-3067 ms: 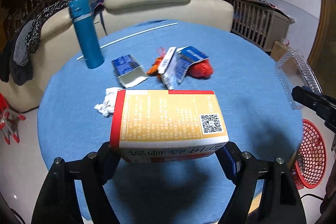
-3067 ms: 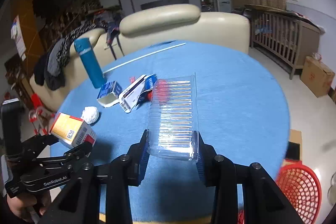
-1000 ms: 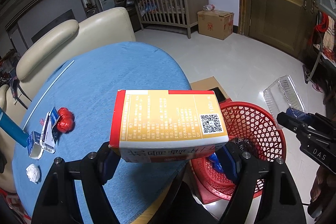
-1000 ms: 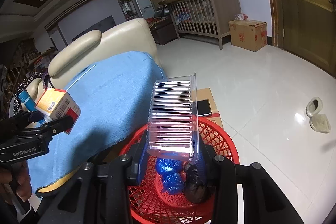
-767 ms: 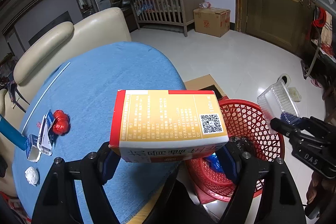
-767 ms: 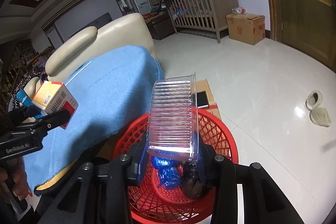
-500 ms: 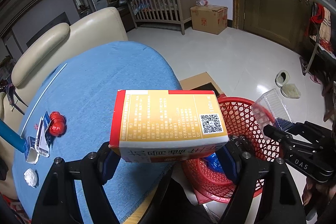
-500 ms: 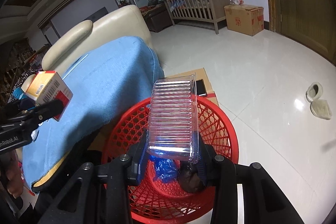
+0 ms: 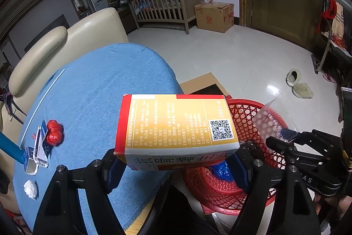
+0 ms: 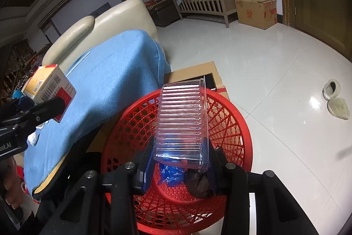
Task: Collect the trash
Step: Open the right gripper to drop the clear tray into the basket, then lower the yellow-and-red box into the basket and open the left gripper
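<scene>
Left gripper is clamped on the yellow-and-red carton, pads pressing its two short ends, box held flat over the table's near-right edge, just beside the red basket. Right gripper has the clear ribbed plastic tray between its fingers, directly above the basket's opening; its jaws are opening, and the tray sits skewed, the left pad looks to have a gap, the right one still against the tray's edge. Basket stands on the floor at the table's right edge, partly on a flat cardboard sheet; inside it, a blue wrapper and a dark wad. Still on the blue tablecloth, toward the far-left edge: red foil ball, small blue-and-white boxes, a crumpled white tissue, a blue bottle mostly out of frame, and a thin white rod. A cream sofa sits behind the table.
</scene>
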The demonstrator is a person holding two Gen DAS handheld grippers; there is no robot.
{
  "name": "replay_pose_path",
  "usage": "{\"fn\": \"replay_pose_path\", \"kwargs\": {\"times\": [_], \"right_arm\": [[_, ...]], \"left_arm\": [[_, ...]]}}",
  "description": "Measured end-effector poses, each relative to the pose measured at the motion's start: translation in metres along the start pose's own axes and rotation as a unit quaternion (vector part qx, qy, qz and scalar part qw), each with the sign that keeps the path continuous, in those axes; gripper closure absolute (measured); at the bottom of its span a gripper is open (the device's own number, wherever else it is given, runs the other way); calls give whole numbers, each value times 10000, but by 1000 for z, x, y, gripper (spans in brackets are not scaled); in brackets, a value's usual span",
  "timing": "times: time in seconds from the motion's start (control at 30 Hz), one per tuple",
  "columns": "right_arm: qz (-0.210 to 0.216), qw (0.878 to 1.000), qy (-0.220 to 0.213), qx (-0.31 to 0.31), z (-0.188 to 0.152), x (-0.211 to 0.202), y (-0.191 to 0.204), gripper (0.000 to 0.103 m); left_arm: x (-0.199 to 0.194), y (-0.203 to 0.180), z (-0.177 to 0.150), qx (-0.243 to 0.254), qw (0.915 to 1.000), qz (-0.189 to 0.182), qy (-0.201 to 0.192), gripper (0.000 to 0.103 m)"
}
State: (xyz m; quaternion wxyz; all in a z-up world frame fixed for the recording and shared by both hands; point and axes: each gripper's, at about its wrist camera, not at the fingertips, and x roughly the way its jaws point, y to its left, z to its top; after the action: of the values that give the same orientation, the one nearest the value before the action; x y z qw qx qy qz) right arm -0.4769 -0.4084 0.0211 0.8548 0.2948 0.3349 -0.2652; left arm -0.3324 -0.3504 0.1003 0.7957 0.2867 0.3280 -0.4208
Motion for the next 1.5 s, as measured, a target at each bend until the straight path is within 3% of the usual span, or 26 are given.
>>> {"fn": "replay_pose_path", "kwargs": {"times": [0.1,0.6,1.1,1.33,1.5], "right_arm": [[0,9999,65,117,-2,4,-4,36],[-320,9926,-696,939,11,-33,-46,35],[-343,9897,-741,1176,10,-36,-64,35],[-319,9903,-724,1145,10,-36,-63,35],[-282,9917,-709,1034,14,-35,-51,35]], "left_arm": [[0,-1,0,24,10000,-4,18,21],[14,-24,0,286,9992,-180,197,21],[42,-49,-6,491,9943,-430,843,20],[38,-57,-9,745,9929,-436,816,20],[32,-45,-10,619,9947,-365,738,20]]}}
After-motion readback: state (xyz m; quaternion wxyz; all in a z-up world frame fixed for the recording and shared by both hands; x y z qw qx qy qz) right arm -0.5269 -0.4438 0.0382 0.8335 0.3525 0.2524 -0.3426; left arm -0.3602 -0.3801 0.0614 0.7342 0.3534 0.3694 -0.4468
